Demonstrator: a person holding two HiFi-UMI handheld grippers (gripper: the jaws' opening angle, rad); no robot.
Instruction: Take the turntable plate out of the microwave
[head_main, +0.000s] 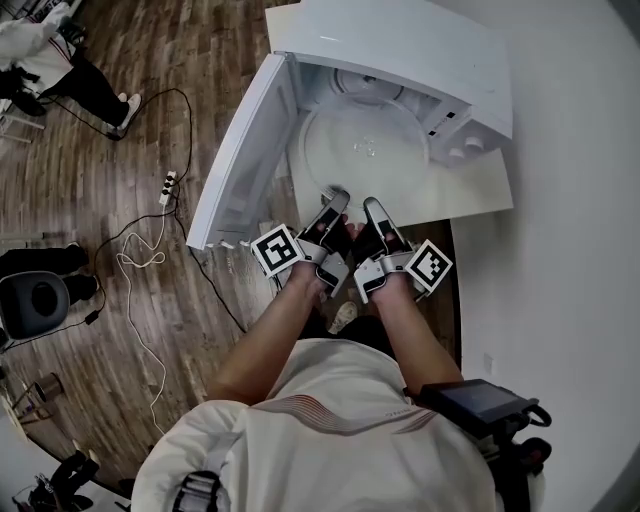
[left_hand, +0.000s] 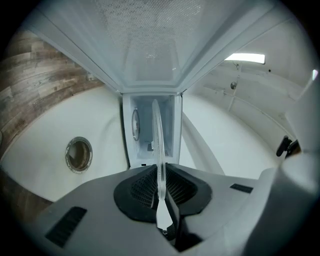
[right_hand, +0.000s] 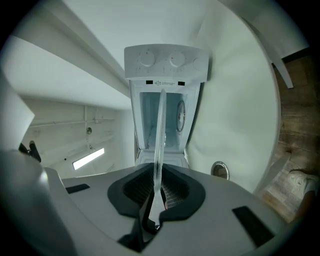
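Drawing the plate (head_main: 365, 145) out looked to be the step in hand. The left hand-held gripper (head_main: 335, 205) and right hand-held gripper (head_main: 378, 212), side by side, each pinched its near rim. The plate lay level, mostly inside the open microwave (head_main: 400, 45). Next probably called for an even, level pull clear of the door (head_main: 240, 150).

A white table (head_main: 478, 196) carries the microwave (head_main: 400, 45) (standing open), beside a wooden floor (head_main: 90, 175) strewn with cables (head_main: 141, 268).

Two tongs, left tongs (head_main: 337, 197) and right tongs (head_main: 375, 207), one microwave (head_main: 400, 40), one turntable plate (head_main: 365, 145), one table (head_main: 485, 195), one power strip (head_main: 168, 185).
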